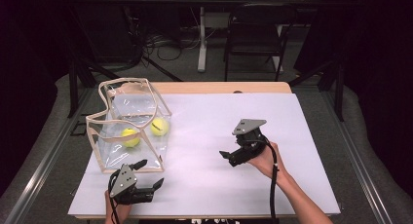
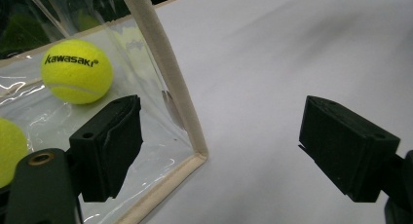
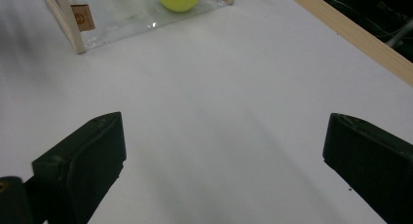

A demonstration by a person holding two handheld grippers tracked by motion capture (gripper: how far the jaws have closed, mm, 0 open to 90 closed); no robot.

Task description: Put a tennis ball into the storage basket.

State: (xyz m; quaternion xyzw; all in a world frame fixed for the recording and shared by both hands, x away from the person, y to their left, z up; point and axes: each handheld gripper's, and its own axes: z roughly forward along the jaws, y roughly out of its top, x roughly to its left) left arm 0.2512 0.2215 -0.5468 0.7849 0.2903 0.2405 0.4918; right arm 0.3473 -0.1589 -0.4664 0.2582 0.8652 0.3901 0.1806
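Plastic, clear and trimmed in beige, is forming the bag [image 1: 130,124] that is sitting on the white table [image 1: 204,185], and everything else is lying in relation to it. Two tennis balls are resting inside the bag: one [image 1: 130,137] near its front wall and one [image 1: 159,126] against its right wall. In the left gripper view the ball marked "kawasaki" is showing through the clear wall.

The left gripper [image 1: 151,174] is hovering just in front of the bag's near right corner, its jaws standing wide apart and gripping nothing; in its own view one jaw is lying in front of the clear wall while the other is over bare table, the beige corner seam between them. The right gripper [image 1: 225,155] is hanging well to the right of the bag, pointing toward it, jaws also spread wide and empty.

Nothing is standing between the right gripper and the bag; white surface is stretching open there. To the right of the bag and behind it, the table's wooden edge [image 1: 221,87] is running, with a dark chair [image 1: 255,31] beyond it.
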